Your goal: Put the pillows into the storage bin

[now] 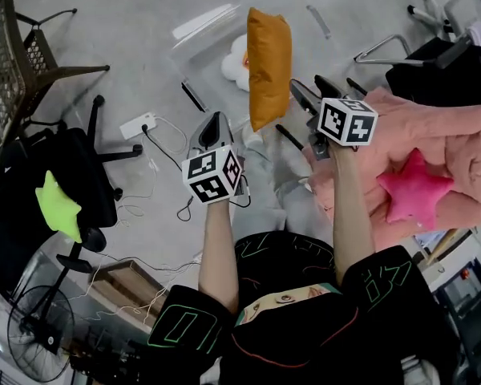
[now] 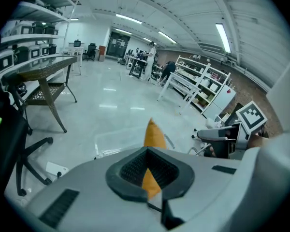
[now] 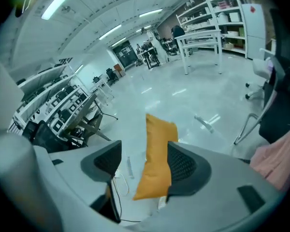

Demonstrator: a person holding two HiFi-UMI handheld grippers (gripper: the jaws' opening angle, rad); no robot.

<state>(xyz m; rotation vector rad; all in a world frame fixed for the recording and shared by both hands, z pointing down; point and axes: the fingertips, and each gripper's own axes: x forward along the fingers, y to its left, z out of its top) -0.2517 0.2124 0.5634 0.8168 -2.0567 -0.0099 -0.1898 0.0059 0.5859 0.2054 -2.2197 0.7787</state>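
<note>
Glossy grey floor (image 2: pixel 106 111), white shelving (image 2: pixel 195 79), ceiling strip lights (image 2: pixel 223 36), wicker table (image 2: pixel 41 70), black office chair (image 1: pixel 92 179)

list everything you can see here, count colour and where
orange pillow: 1, orange, upright over the bin, between the two tongs
flower pillow: 1, white, inside the bin
pink star pillow: 1, pink, on the blanket at right
green star pillow: 1, lime green, on the office chair at left
storage bin: 1, clear, on the floor ahead
blanket: 1, pink, heaped at right
office chair: 1, black, left
wicker chair: 1, brown, upper left
power strip: 1, white, floor left of the bin
fan: 1, black, lower left
left tongs: 1, grey, shut, beside the pillow's lower end
right tongs: 1, grey and black, open, pillow between the jaws
</note>
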